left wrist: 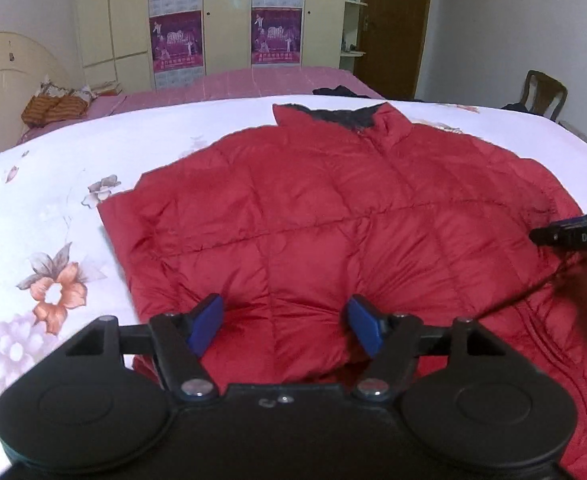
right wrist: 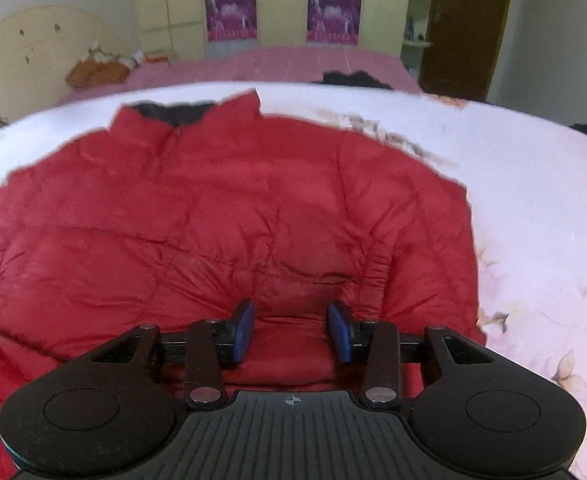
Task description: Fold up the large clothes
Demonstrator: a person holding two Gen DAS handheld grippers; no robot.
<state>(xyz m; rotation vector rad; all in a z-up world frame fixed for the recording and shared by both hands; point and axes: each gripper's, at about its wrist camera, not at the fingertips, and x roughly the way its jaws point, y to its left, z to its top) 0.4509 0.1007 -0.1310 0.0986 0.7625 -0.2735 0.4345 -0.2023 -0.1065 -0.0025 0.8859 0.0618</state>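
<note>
In the left wrist view, a quilted red puffer jacket with a dark collar lining lies spread flat on a bed covered by a white sheet printed with pink and orange flowers. The collar points toward the far edge of the bed and the hem lies at the near edge. The left tongs, black with blue pads, are spread wide apart, released, and hold nothing. Their tips sit low over the jacket's hem panel, the fabric bulging up between them; whether the pads actually touch the cloth cannot be told. At the right edge of this view a black finger of the right tongs reaches in over the jacket's sleeve side. Beyond the white sheet lies a second bed with a pink striped cover, then a cream wardrobe with purple posters, a brown wooden door and a wooden chair toward the far right corner.

In the right wrist view, which is somewhat blurred, the same jacket fills the middle of the bed, its right side near the sheet's right edge. The right tongs are open about halfway, gripping nothing, with their blue pads straddling a puffed panel of the hem close to the near edge.
</note>
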